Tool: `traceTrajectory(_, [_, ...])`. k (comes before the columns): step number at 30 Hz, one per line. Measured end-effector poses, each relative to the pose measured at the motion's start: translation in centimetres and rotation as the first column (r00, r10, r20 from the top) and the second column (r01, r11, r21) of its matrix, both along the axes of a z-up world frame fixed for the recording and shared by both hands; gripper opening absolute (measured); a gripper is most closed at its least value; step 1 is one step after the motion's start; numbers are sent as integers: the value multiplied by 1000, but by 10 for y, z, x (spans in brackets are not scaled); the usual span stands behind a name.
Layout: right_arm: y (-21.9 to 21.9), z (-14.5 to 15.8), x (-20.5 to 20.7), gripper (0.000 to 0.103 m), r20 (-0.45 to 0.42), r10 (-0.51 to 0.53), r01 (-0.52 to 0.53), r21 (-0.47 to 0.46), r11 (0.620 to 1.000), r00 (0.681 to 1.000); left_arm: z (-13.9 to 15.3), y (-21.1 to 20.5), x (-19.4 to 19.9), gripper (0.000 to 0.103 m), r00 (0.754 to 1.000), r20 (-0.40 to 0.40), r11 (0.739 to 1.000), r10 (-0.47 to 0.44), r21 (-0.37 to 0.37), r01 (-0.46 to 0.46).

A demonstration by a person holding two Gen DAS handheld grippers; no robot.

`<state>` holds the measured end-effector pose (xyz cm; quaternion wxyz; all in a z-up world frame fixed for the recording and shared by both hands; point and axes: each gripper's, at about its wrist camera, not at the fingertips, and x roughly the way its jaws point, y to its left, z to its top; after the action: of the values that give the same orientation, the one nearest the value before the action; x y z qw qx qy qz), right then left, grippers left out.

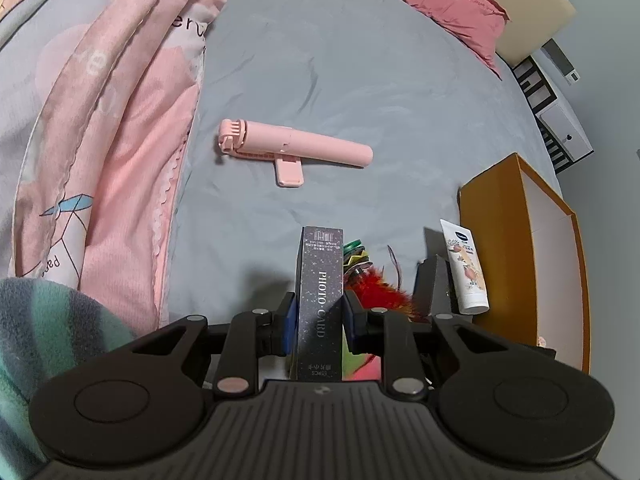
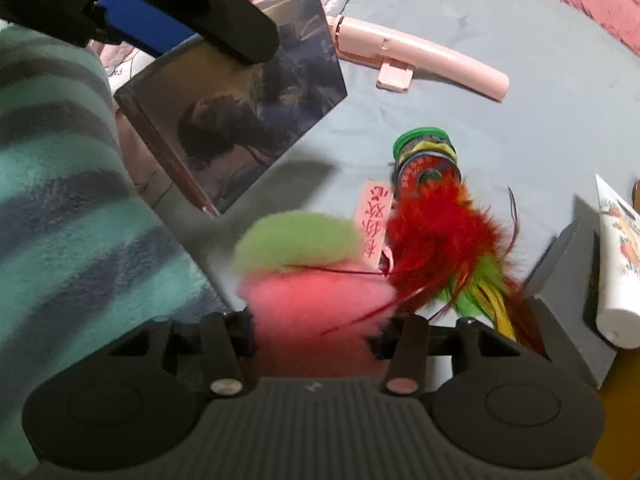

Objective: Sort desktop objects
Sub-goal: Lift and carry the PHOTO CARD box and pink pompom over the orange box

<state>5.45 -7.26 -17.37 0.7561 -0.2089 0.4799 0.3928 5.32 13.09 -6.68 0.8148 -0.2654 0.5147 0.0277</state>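
My left gripper point(image 1: 319, 308) is shut on a dark, upright "PHOTO CARD" box point(image 1: 320, 276), its blue pads pressing both narrow sides. In the right wrist view the same box point(image 2: 240, 112) hangs above the grey sheet, with a left finger point(image 2: 224, 12) over it. My right gripper point(image 2: 316, 332) stands open around a blurred pink-and-green plush ball point(image 2: 304, 264); the ball fills the gap between the jaws. Right beside it lies a red, green and yellow feather shuttlecock point(image 2: 440, 232).
A pink folded handheld stick point(image 1: 292, 146) lies mid-bed. A white cream tube point(image 1: 466, 268) leans by a dark block point(image 1: 434, 284) and an open orange box point(image 1: 520, 248) at the right. A pink quilt point(image 1: 120, 120) covers the left. A striped teal sleeve point(image 2: 60, 160) shows.
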Motion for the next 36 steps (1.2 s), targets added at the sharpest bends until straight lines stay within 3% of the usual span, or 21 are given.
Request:
traceTrajectory(4, [-5,10,-2,45,10,-15,14,33,999,1000,-1,1,-2,27,1000,-2,1000,1,-2,-1])
traceTrajectory(13, [-45,75,-29,44,46,-12,4,174,985,999,14,-9,-4,27,999,29,1000,-17,8,17])
traceTrajectory(16, [-98,91,-39,44,68,-46,33,187,982,997,20,-19,-6,27,999,40,999,-37,11,37])
traceTrajectory(18, [-74,108,-11,44,77,-80,63,206,977,994,27,-29,-7,27,996,55,998,-64,6,64])
traceTrajectory(19, [-83,117,-14,44,81,-106,86,218,972,991,30,-34,-7,27,995,63,997,-79,1,79])
traceTrajectory(21, [-83,143,-62,44,91,-154,128,238,963,984,36,-45,-6,27,991,83,994,-105,-14,107])
traceTrajectory(29, [-186,206,-54,44,177,-348,293,274,916,920,71,-103,13,27,953,187,966,-240,-50,254])
traceTrajectory(33, [-223,204,-30,44,257,-427,377,224,899,867,86,-132,29,27,926,230,945,-299,-64,321])
traceTrajectory(36, [-249,202,-13,44,271,-466,435,168,885,842,93,-157,42,27,906,252,928,-342,-61,367])
